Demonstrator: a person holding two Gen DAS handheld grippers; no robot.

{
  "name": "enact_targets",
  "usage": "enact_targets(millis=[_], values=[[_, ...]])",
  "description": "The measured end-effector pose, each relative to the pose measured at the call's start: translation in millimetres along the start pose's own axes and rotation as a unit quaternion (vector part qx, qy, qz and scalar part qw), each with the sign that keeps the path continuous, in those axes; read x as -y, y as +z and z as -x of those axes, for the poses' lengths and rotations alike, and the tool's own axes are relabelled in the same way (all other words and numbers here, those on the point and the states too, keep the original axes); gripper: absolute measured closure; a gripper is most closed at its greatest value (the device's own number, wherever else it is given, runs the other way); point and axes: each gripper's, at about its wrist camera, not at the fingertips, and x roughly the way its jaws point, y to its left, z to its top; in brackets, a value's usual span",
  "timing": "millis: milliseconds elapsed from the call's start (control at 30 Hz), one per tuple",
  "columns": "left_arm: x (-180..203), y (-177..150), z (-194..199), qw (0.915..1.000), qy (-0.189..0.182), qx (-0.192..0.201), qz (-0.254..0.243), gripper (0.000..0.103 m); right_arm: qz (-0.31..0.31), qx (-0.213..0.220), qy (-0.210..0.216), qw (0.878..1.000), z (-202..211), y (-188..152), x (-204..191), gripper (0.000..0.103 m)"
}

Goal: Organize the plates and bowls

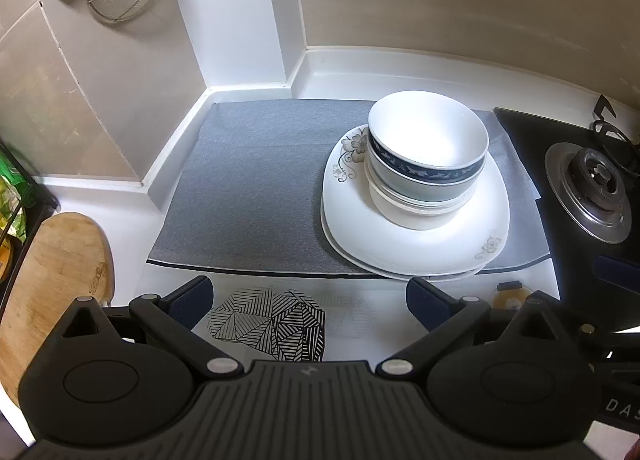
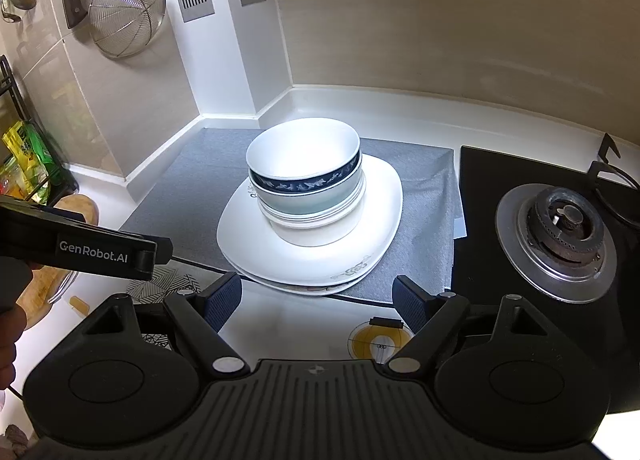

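Note:
A stack of bowls (image 1: pixel 426 163) stands on stacked white square plates (image 1: pixel 420 248) with flower prints, on a grey mat (image 1: pixel 248 187). The top bowl has a dark blue patterned band. The same bowl stack (image 2: pixel 308 183) and plates (image 2: pixel 376 219) show in the right wrist view, centred ahead. My left gripper (image 1: pixel 308 300) is open and empty, in front of the mat and left of the stack. My right gripper (image 2: pixel 318 302) is open and empty, just in front of the plates' near edge. The left gripper's body (image 2: pixel 80 248) shows at the left.
A gas burner (image 2: pixel 560 232) on a black hob lies right of the mat. A wooden cutting board (image 1: pixel 52 280) lies at the left. A wire strainer (image 2: pixel 124 11) and a cleaver hang on the wall. A rack with packets (image 2: pixel 28 163) stands far left.

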Motion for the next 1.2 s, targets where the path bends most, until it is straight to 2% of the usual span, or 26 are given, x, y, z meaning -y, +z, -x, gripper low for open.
enact_targets(millis=[1200], values=[[2.9, 5.1, -3.2, 0.9999, 0.002, 0.003, -0.011, 0.000, -0.001, 0.000, 0.000, 1.000, -2.5, 2.2, 1.4, 0.019]])
